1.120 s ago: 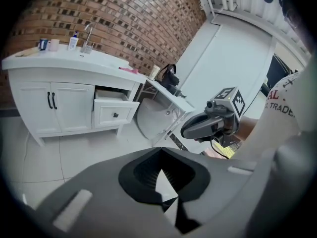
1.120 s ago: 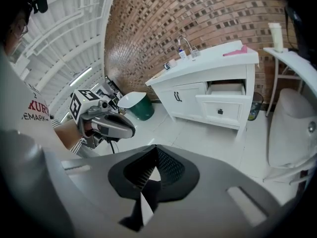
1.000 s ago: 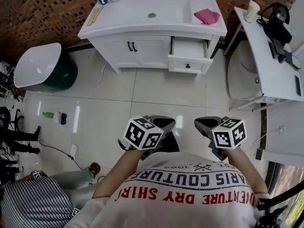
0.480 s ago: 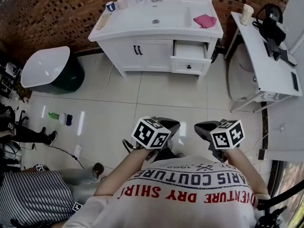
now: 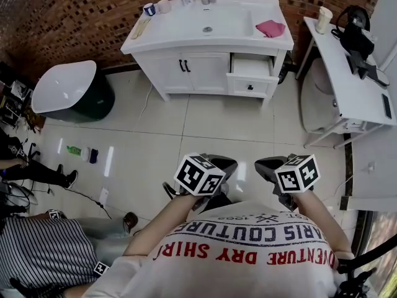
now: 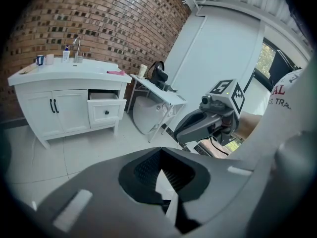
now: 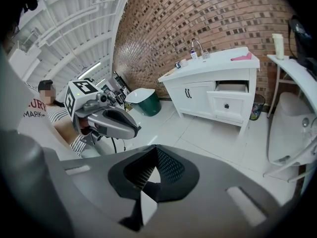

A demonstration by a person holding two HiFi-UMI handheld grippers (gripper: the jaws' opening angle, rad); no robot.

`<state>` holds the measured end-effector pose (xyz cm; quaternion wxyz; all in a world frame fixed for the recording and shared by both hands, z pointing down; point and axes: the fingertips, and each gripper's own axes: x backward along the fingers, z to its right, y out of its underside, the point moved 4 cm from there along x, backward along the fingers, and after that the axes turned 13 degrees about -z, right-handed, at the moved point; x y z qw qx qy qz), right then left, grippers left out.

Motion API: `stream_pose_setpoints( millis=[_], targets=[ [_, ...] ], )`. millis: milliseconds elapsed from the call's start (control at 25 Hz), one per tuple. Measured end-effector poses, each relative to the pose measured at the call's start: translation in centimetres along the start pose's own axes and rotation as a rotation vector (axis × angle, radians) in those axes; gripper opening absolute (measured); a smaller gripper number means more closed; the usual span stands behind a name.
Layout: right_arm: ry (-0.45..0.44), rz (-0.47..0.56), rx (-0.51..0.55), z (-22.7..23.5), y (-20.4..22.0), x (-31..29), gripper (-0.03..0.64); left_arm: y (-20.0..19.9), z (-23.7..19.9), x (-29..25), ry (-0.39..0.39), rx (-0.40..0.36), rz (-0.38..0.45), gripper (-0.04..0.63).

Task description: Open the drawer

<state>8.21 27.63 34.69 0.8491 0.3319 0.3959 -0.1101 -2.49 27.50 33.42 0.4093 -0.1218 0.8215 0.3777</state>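
A wide stretch of bare tiled floor [image 5: 205, 126] lies open up to the white vanity [image 5: 186, 73], where only the pulled-out drawer [image 5: 251, 84] juts forward. A white side table [image 5: 350, 92] crowds the right. A tub [image 5: 65, 89] and a person [image 5: 43, 259] bound the left, with small items [image 5: 77, 153] lying between them.

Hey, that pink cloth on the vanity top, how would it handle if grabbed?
The pink cloth lies crumpled, so probably floppy, draping from a pinch. It looks thin, likely light. On the smooth white counter it may slide if pushed.
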Motion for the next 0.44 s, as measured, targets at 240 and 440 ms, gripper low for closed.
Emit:
stream_pose_setpoints(
  millis=[240, 440],
  targets=[
    [-0.002, -0.004, 0.013, -0.7, 0.7, -0.1, 0.006, 0.6, 0.5, 0.1, -0.005, 0.001, 0.006, -0.006],
    [-0.002, -0.011, 0.008, -1.2, 1.5, 0.2, 0.006, 1.2, 1.8, 0.0, 0.003, -0.002, -0.006, -0.006]
  ],
)
